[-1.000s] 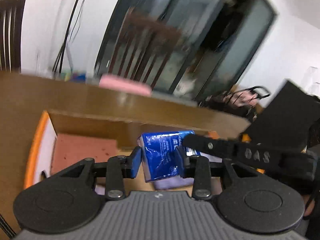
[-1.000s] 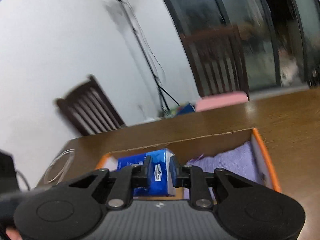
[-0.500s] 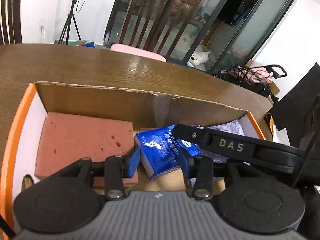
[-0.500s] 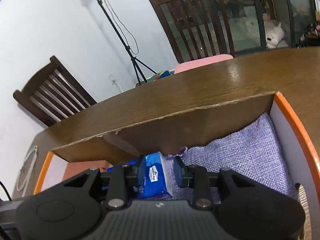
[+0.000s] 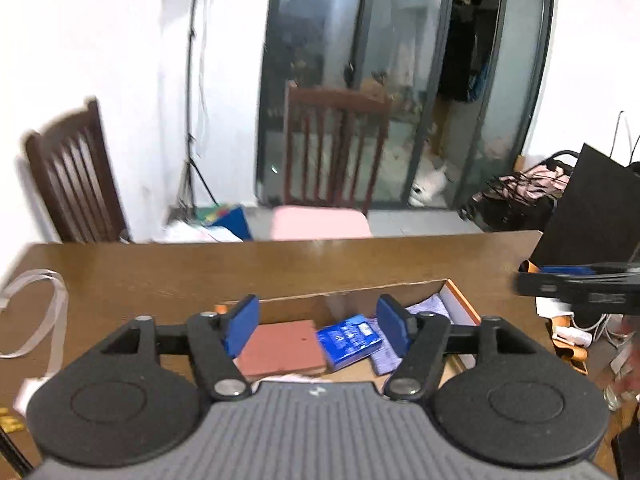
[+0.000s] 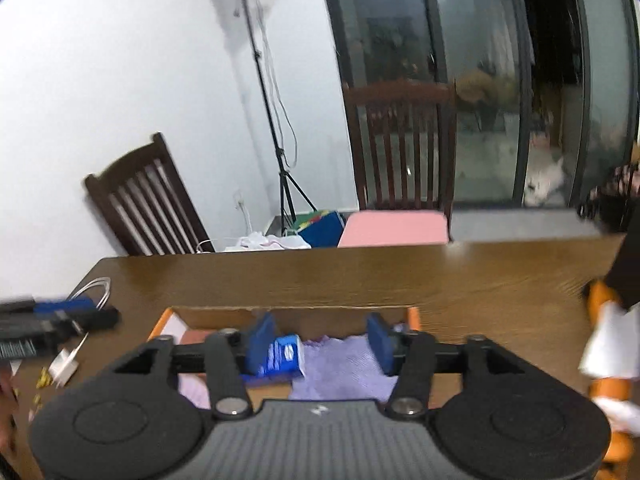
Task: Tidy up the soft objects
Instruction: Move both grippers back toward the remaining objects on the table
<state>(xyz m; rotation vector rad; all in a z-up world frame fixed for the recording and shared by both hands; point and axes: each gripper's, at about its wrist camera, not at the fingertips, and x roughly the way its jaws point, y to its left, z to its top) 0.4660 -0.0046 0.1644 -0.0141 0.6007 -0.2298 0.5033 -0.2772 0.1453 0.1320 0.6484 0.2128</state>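
Above the box, the left tool and the right tool are both opening and hold nothing. The blue tissue pack lies down in the box, between the red sponge and the purple cloth. The drop looks done. Next, I think, comes finding another soft thing on the bench.

I'm seeing a blue tissue pack with white print, a brick-red sponge, a lilac woven cloth, all in an orange-edged box on a brown woodgrain table. Blue pads too.
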